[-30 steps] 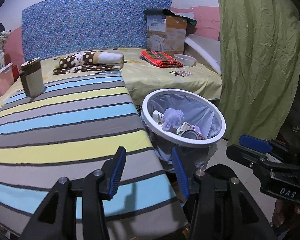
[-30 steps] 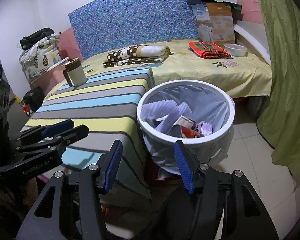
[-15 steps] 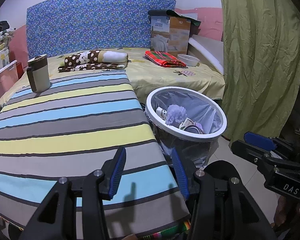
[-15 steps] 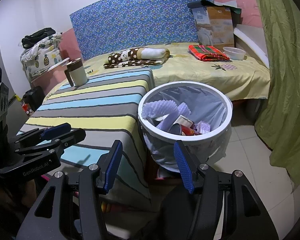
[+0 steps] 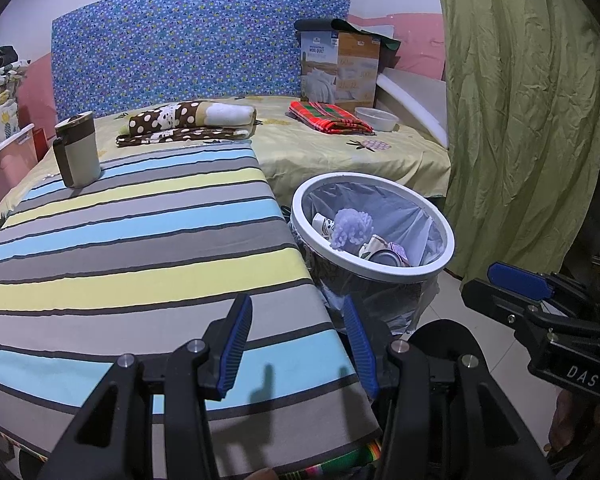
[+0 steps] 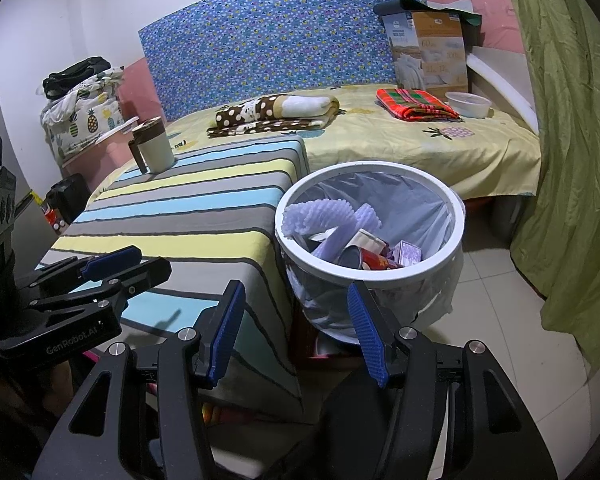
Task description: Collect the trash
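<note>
A white-rimmed trash bin (image 5: 380,272) (image 6: 320,266) with a clear liner stands on the floor beside the striped table (image 5: 140,248) (image 6: 188,208). Inside it lie purple foam netting (image 5: 350,228) (image 6: 320,218), paper cups and a red can (image 6: 374,260). My left gripper (image 5: 298,344) hovers open over the table's near right corner, nothing between its blue pads. My right gripper (image 6: 296,332) is open and empty, in front of the bin and a little above its rim. Each gripper shows at the edge of the other's view: the right gripper (image 5: 516,284), the left gripper (image 6: 108,264).
A brown-and-cream lidded mug (image 5: 78,154) (image 6: 154,148) stands at the table's far left. Behind is a bed with a folded dotted blanket (image 5: 188,120), a red plaid cloth (image 5: 328,116), a plastic bowl (image 5: 376,118) and a box (image 5: 338,70). A green curtain (image 5: 520,120) hangs right of the bin.
The left gripper has drawn back slightly, so more of the table's near edge shows. The right gripper has hardly moved. Both stay open and empty.
</note>
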